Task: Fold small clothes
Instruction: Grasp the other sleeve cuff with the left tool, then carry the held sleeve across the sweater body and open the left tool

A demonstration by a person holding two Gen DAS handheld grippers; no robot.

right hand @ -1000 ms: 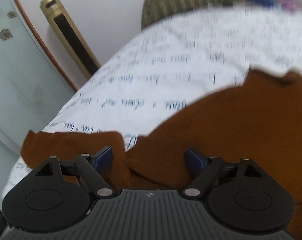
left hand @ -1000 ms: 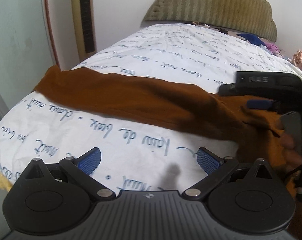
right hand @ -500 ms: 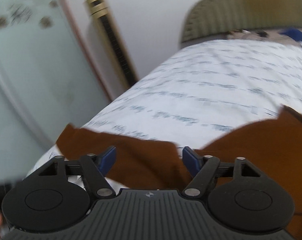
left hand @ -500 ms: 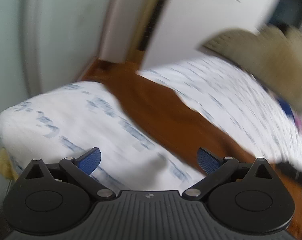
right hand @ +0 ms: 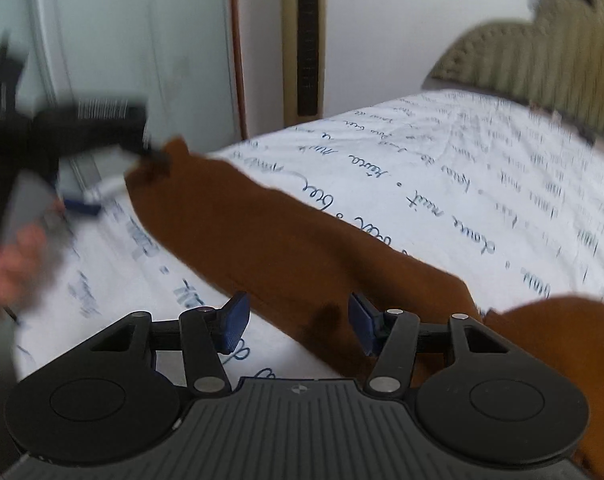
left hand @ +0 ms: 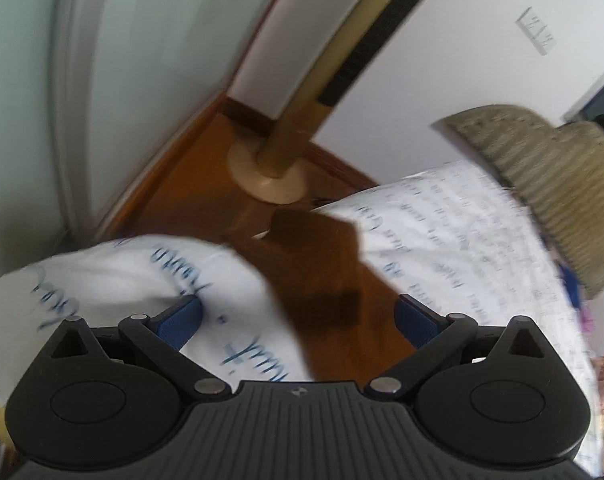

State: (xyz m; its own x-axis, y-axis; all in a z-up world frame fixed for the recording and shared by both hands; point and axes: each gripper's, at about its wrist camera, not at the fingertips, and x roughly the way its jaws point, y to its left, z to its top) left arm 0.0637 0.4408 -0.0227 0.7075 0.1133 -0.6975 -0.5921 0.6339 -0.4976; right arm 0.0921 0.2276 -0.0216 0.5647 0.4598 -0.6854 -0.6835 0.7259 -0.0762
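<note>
Brown garment (right hand: pixel 285 248) stretched lengthwise from left claw (right hand: pixel 113 196), apparently pinching its far corner, toward closing, not-yet-gripping right claw (right hand: pixel 297 322) astride it.

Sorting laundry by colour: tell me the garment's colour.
Plain rust brown garment, no pattern; clearest in the right wrist view.

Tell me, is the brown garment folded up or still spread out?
Spread out: the brown garment lies as one long strip across the printed bedsheet, not stacked into a compact fold.
</note>
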